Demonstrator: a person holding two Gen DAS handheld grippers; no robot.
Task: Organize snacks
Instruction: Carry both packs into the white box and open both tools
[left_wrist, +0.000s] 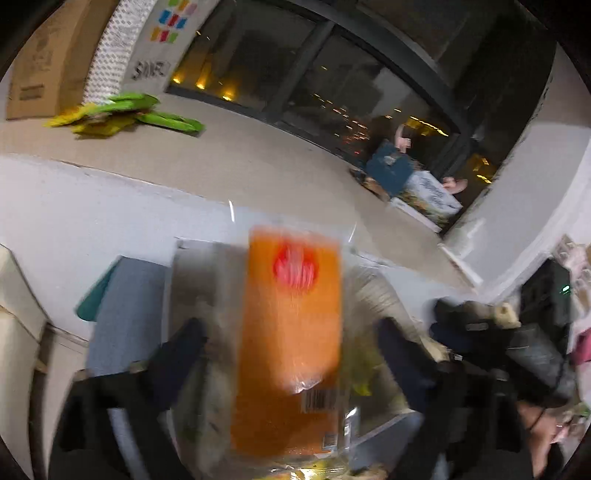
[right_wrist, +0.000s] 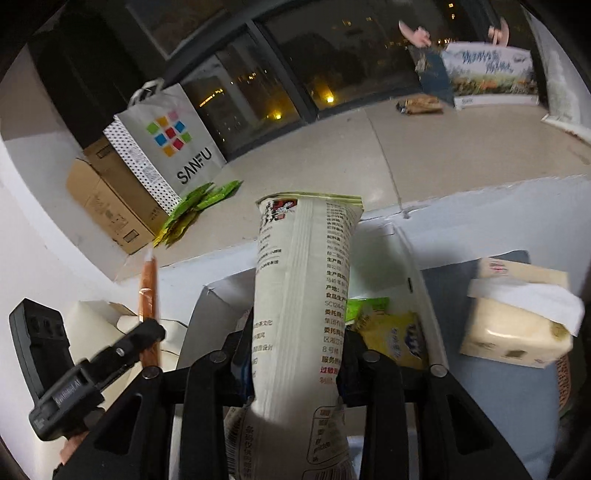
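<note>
An orange snack packet (left_wrist: 291, 332) in clear wrap stands blurred between the fingers of my left gripper (left_wrist: 291, 325). The jaws stand wide, with a gap on each side, so it is open. From the right wrist view the same packet (right_wrist: 147, 291) shows edge-on beside one of the left gripper's fingers (right_wrist: 144, 332). A tall white snack bag (right_wrist: 303, 295) with printed text stands upright between the fingers of my right gripper (right_wrist: 299, 328). Its sides reach both pads without being squeezed. Below lies an open white box (right_wrist: 207, 295) holding a yellow packet (right_wrist: 395, 332) and a green one (right_wrist: 365, 304).
A tissue pack (right_wrist: 517, 325) sits right of the box. On the sill stand a SANFU paper bag (right_wrist: 166, 147), a cardboard carton (right_wrist: 107, 199), green packets (right_wrist: 199, 206) and a printed box (right_wrist: 491, 77). A black power strip (right_wrist: 37, 347) lies at the left.
</note>
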